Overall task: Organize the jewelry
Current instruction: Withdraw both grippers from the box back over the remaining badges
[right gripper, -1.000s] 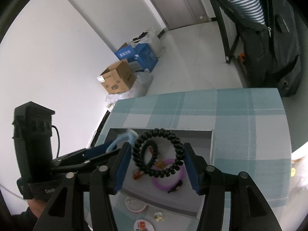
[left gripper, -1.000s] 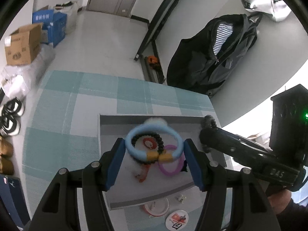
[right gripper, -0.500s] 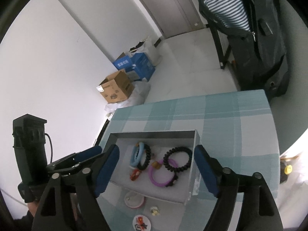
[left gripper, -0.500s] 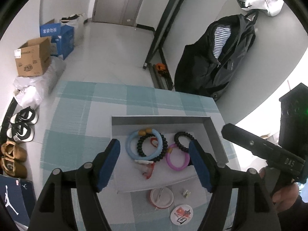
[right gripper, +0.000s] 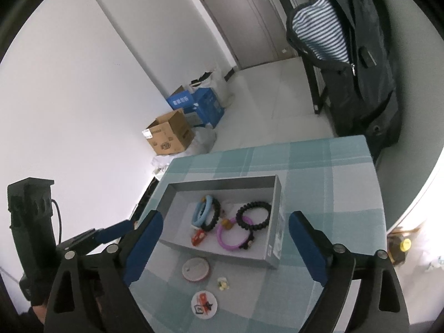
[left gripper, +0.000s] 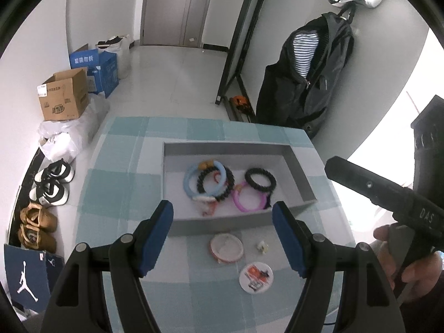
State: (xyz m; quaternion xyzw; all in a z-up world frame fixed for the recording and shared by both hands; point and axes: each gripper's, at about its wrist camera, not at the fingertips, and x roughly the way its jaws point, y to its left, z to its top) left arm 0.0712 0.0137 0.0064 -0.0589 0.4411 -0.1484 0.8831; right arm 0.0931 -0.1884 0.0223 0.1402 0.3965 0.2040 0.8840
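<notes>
A grey open box (left gripper: 299,179) (right gripper: 273,238) sits on the checked table. In it lie a light blue bracelet (left gripper: 189,179) (right gripper: 200,211), a black bead bracelet (left gripper: 226,191) (right gripper: 213,217) overlapping it, a black spiral band (left gripper: 260,180) (right gripper: 253,215), a purple ring (left gripper: 245,204) (right gripper: 230,237) and a small red piece (left gripper: 206,208) (right gripper: 197,238). My left gripper (left gripper: 223,236) is open and empty, above the table in front of the box. My right gripper (right gripper: 223,245) is open and empty, also held back above the box's near side.
In front of the box lie a round red-rimmed lid (left gripper: 227,247) (right gripper: 195,269), a small white item (left gripper: 262,247) (right gripper: 222,283) and a round badge (left gripper: 254,277) (right gripper: 204,304). Cardboard boxes (left gripper: 63,98), shoes (left gripper: 51,183) and a hanging black jacket (left gripper: 305,77) stand around the table.
Both grippers let go of their bracelets into the box: the left dropped the blue one, the right the black spiral band. Both opened and pulled back and up from the box.
</notes>
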